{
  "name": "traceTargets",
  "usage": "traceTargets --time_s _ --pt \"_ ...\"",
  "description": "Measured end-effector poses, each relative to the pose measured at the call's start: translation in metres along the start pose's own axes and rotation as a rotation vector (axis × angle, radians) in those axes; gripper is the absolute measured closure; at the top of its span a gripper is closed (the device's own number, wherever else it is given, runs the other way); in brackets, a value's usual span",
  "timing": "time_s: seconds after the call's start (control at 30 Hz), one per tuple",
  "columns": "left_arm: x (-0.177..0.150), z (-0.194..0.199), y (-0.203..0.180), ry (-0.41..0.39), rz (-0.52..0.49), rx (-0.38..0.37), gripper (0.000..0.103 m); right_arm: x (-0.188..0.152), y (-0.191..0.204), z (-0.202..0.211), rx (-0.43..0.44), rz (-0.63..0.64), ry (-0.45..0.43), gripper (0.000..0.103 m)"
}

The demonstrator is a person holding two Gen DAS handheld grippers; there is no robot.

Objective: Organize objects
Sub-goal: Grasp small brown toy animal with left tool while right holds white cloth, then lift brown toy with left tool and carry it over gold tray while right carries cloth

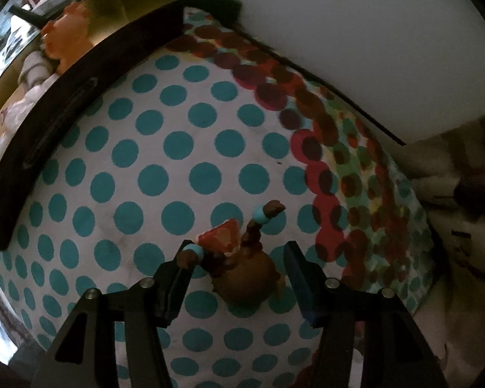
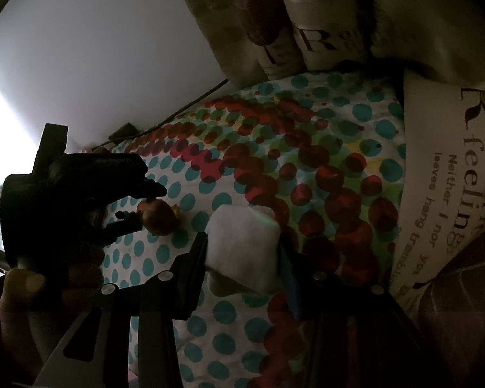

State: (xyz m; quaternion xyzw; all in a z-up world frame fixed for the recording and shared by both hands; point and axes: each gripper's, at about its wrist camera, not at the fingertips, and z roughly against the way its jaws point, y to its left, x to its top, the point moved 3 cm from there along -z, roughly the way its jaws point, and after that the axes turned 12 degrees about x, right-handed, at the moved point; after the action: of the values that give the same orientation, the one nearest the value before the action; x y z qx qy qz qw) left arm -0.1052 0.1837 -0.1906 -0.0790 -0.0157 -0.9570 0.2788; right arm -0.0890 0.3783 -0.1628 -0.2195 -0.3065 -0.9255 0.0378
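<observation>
Left gripper [image 1: 239, 255]: fingers apart, straddling the brown toy figure [image 1: 242, 271], which lies on the dotted bedspread [image 1: 177, 168]; not yet clamped.
Right gripper [image 2: 242, 242]: closed on a white soft item [image 2: 242, 245].
Box [image 1: 80, 74]: at 10 o'clock, already holding an orange toy [image 1: 68, 38] and pale items.
Remaining: figure and white item, by my judgement.

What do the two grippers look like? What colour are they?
Both the left gripper and the right gripper are black, with two flat fingers on angled arms. Round silver bolts join the parts. One finger on each has a blue pad. No cables show.
</observation>
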Motion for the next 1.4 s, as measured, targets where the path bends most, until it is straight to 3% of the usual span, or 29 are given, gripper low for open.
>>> traceTargets --time_s 0.37,0.73,0.9,1.03,1.4 --pt "-0.001 -0.01 -0.015 0.0 -0.035 0.056 0.05 0.004 -0.005 -0.005 0.007 -0.014 0.008 0.06" --pt "0.013 -0.009 -0.024 -0.015 -0.155 0.07 0.051 0.011 0.001 -0.015 0.016 -0.013 0.008 0.06" --pt "0.017 -0.007 -0.019 -0.015 -0.188 0.059 0.051 0.01 0.006 -0.019 0.019 -0.011 0.01 0.06" --pt "0.02 -0.001 -0.014 -0.034 -0.221 0.032 0.06 0.009 0.011 -0.022 0.02 -0.007 0.011 0.06" --pt "0.025 0.01 0.019 -0.057 -0.306 -0.026 0.06 0.006 0.027 -0.026 0.034 0.026 0.01 0.061"
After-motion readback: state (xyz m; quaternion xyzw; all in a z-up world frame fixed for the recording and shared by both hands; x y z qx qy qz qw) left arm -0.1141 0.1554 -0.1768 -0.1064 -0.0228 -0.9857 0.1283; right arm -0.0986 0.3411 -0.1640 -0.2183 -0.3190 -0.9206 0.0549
